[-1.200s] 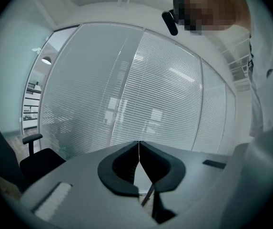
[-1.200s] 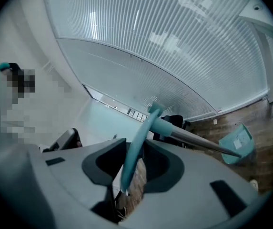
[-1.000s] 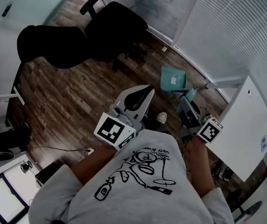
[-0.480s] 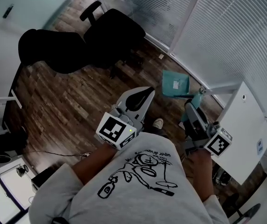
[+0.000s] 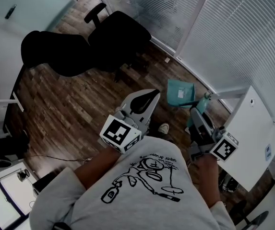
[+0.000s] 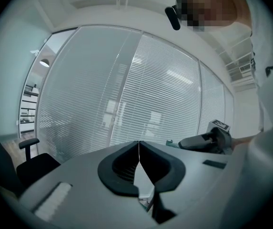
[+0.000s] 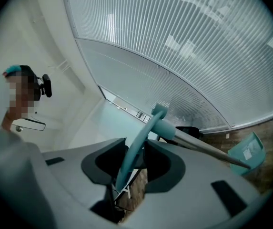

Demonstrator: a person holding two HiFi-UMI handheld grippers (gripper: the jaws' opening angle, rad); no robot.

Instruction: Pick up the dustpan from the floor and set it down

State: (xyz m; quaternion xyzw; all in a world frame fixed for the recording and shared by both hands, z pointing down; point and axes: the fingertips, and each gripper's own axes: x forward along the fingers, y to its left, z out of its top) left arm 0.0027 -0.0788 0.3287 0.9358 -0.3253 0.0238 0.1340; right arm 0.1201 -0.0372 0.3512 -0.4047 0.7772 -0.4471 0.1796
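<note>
The teal dustpan [image 5: 180, 92] hangs on a long grey pole with a teal grip [image 5: 198, 104], its pan tilted over the wooden floor. My right gripper [image 5: 195, 112] is shut on that grip. In the right gripper view the teal grip [image 7: 132, 157] runs slantwise between the jaws, and the pole leads out to the pan [image 7: 246, 151] at the right. My left gripper [image 5: 148, 96] is held out level to the left of the dustpan, shut with nothing in it. In the left gripper view its pads meet [image 6: 138, 149], and the right gripper [image 6: 206, 141] shows beside it.
Two black office chairs [image 5: 119, 31] [image 5: 54, 49] stand on the wooden floor [image 5: 75, 104] ahead and to the left. A white desk [image 5: 245, 133] is close on the right. Glass walls with blinds [image 5: 243, 37] close off the far side. A shoe [image 5: 164, 128] shows below the grippers.
My right gripper has risen with the dustpan grip in it, taking the pan up with it, then held still. The left gripper has hardly moved.
</note>
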